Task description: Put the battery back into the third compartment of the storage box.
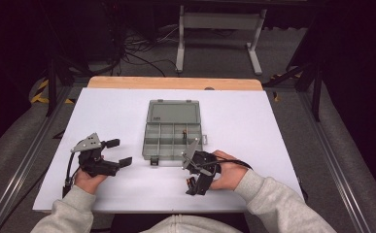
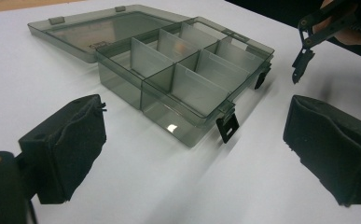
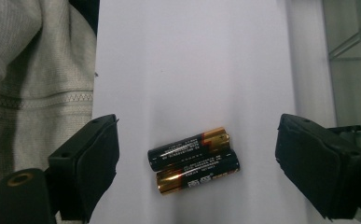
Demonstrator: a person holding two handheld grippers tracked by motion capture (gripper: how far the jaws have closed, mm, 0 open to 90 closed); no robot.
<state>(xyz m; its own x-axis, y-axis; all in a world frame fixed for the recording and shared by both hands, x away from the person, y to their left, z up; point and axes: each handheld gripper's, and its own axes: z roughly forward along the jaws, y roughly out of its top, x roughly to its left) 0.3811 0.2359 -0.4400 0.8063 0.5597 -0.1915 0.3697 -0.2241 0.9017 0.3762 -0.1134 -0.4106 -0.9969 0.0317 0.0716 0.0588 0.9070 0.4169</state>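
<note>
Hovering, high view — right claw (image 1: 191, 186) at table's (image 1: 273, 126) near edge, left claw (image 1: 118, 152) wide open and empty beside open compartment box (image 1: 172, 130) | left gripper view — box near, compartments look empty | right gripper view — jaws wide, empty, straddling two AA batteries (image 3: 193, 160) lying touching — risk: closing pinches both, or rolls one away.

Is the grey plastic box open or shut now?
Open: the box has its lid folded back flat on the table, and its dividers show.

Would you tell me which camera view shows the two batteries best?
The right gripper view: both batteries lie side by side on the white table, labels readable, between open jaws. In the high view the right gripper covers that spot.
</note>
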